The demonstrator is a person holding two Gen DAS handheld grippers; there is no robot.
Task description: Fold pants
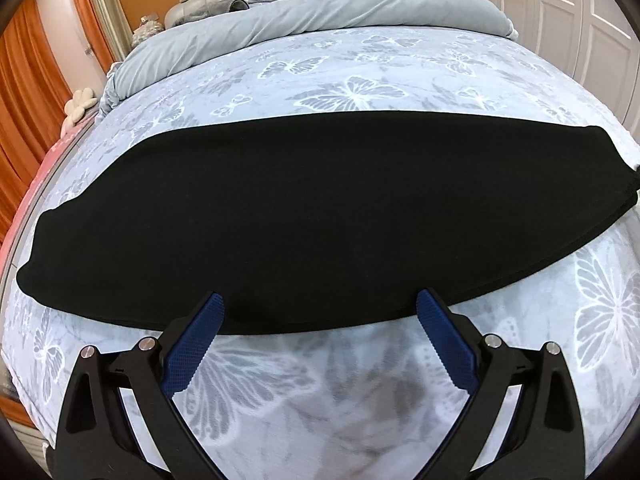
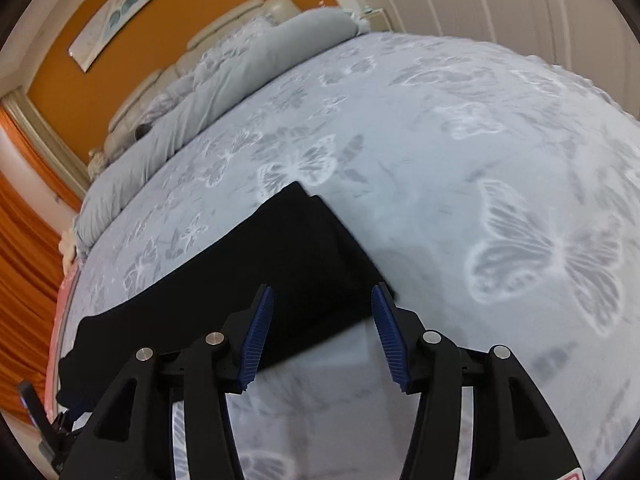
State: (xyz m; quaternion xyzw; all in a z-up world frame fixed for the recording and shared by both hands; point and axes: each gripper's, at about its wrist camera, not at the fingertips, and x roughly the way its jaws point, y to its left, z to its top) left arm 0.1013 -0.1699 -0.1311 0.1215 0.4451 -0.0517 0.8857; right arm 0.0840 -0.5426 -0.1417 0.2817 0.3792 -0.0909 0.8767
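Observation:
Black pants point(image 1: 320, 216) lie flat as one long strip across the bed, folded lengthwise. My left gripper point(image 1: 320, 304) is open and empty, its blue pads at the pants' near edge around the middle of the strip. In the right wrist view the pants point(image 2: 288, 264) run from the lower left to a squared end near the centre. My right gripper point(image 2: 322, 300) is open and empty, hovering just over the near corner of that end. The left gripper point(image 2: 44, 428) shows partly at the bottom left edge.
The bed has a pale blue butterfly-print cover point(image 1: 360, 80). A grey duvet point(image 1: 304, 24) is bunched at the headboard. Orange curtains point(image 1: 24, 92) hang on the left and white closet doors point(image 1: 580, 12) stand on the right.

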